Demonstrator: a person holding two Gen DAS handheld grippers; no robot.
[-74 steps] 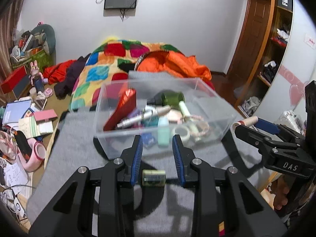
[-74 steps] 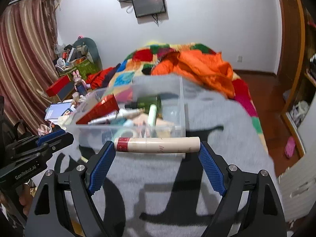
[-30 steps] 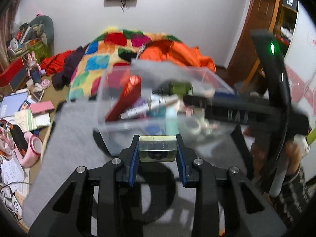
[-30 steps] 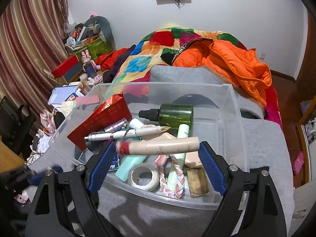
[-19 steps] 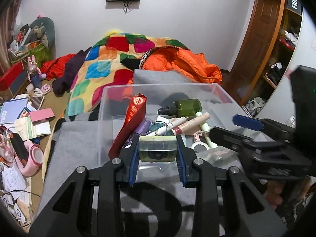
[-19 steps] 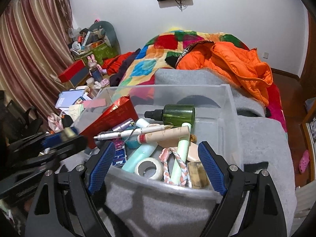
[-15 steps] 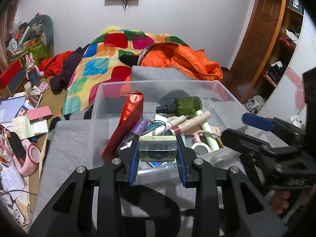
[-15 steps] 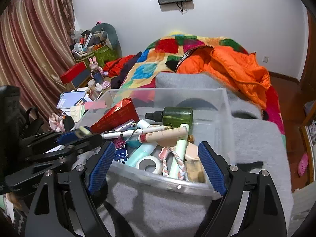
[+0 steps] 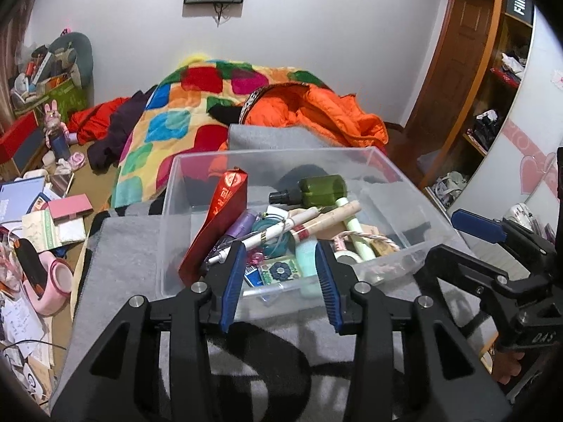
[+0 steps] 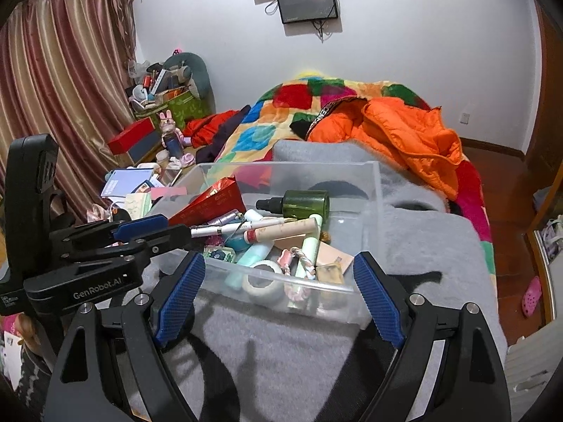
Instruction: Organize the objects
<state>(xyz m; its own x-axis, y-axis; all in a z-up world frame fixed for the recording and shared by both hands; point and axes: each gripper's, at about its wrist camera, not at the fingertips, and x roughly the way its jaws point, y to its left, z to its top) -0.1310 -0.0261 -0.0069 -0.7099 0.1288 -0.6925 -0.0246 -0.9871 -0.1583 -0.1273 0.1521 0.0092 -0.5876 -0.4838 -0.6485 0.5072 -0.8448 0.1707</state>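
A clear plastic bin (image 9: 390, 172) stands on a grey blanket (image 9: 119, 246) and holds several small items: a red packet (image 9: 221, 218), a green bottle (image 9: 322, 190), a beige tube (image 9: 330, 221), pens and tape. A small green patterned case (image 9: 279, 270) lies inside near the front wall. My left gripper (image 9: 279, 279) is open and empty just above the bin's front rim. My right gripper (image 10: 278, 295) is open wide and empty in front of the bin (image 10: 378, 190); it also shows at the right of the left wrist view (image 9: 471, 242).
A bed with a patchwork quilt (image 9: 176, 119) and an orange jacket (image 9: 316, 112) lies behind the bin. Papers, boxes and a pink tape holder (image 9: 52, 281) clutter the floor at left. A wooden door and shelves (image 9: 492, 70) stand at right.
My left gripper opened and let the green case drop into the bin. Earlier my right gripper released the beige tube into the bin and pulled back to the right.
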